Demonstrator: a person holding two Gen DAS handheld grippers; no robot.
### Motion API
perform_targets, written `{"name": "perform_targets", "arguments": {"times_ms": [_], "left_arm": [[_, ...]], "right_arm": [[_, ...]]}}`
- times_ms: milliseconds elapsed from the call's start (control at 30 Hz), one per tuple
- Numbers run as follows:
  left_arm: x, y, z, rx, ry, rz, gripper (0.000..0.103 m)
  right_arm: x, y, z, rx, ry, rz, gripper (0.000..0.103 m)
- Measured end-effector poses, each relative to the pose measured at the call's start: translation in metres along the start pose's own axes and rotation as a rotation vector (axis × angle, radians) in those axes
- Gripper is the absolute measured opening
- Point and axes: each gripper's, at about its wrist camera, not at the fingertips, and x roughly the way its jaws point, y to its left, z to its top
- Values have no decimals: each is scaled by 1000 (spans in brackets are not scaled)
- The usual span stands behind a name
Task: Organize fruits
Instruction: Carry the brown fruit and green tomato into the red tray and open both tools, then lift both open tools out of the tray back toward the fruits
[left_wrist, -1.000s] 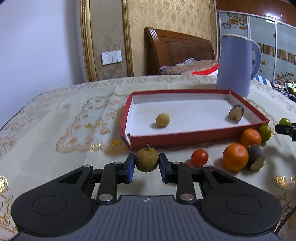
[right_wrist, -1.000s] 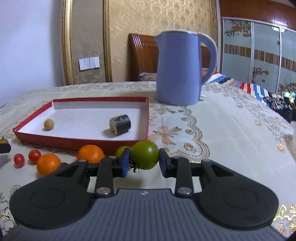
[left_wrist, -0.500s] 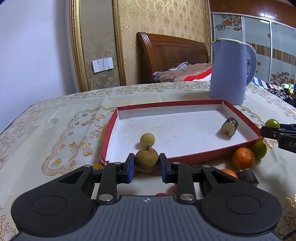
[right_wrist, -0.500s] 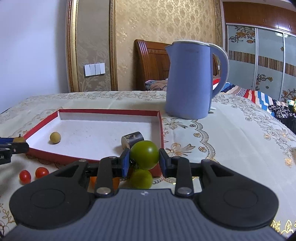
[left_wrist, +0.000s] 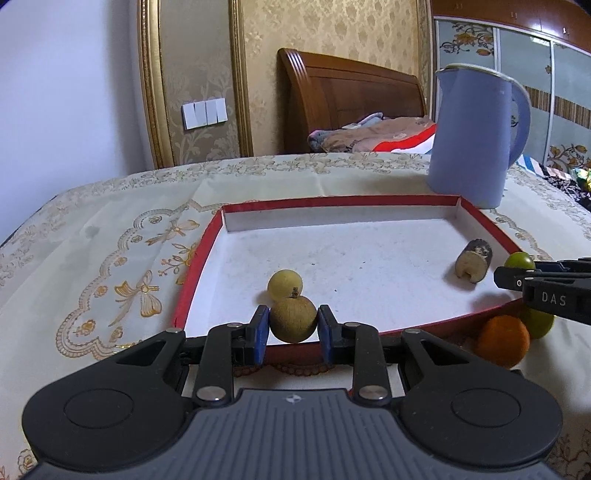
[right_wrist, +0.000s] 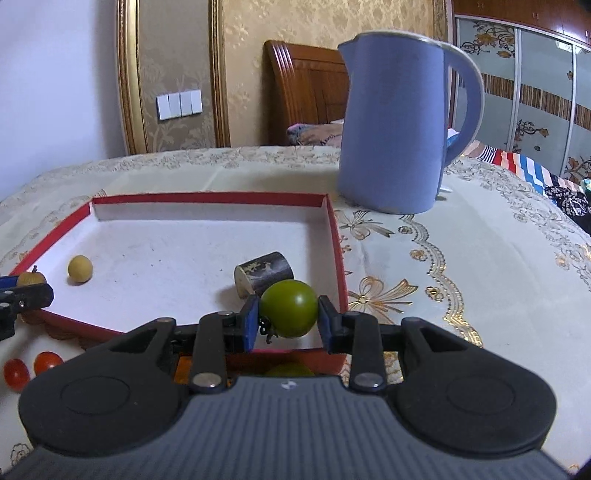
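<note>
Longan (left_wrist: 293, 319) clamped between left tongs (left_wrist: 293, 334), green tomato (right_wrist: 289, 308) between right tongs (right_wrist: 288, 325)

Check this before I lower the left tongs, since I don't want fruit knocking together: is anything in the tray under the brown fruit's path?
Yes. A yellow fruit lies on the tray floor just beyond the brown fruit gripped by the left tongs.

The left tool (left_wrist: 293, 329) grips a brown longan (left_wrist: 293, 319) (stem up) over the red-rimmed tray (left_wrist: 199, 254).
</note>
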Motion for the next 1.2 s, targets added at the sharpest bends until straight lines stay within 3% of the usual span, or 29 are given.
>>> {"name": "perform_targets", "arguments": {"times_ms": [400, 733, 933, 1000, 1067, 1133, 1200], "left_arm": [[22, 1, 5, -6, 43, 24, 27], [43, 7, 11, -36, 81, 35, 28], [49, 7, 12, -16, 58, 86, 28], [49, 6, 10, -8, 47, 102, 33], [47, 4, 10, 6, 38, 119, 54], [45, 5, 9, 0, 31, 102, 65], [42, 5, 9, -4, 20, 94, 67]], "right_arm": [[23, 6, 7, -16, 65, 7, 31], [40, 15, 17, -27, 51, -34, 31], [53, 18, 26, -28, 43, -56, 31], [53, 17, 25, -23, 39, -55, 32], [52, 16, 24, -14, 41, -45, 36], [48, 15, 24, -1, 32, -43, 54], [43, 15, 22, -2, 14, -34, 64]]}}
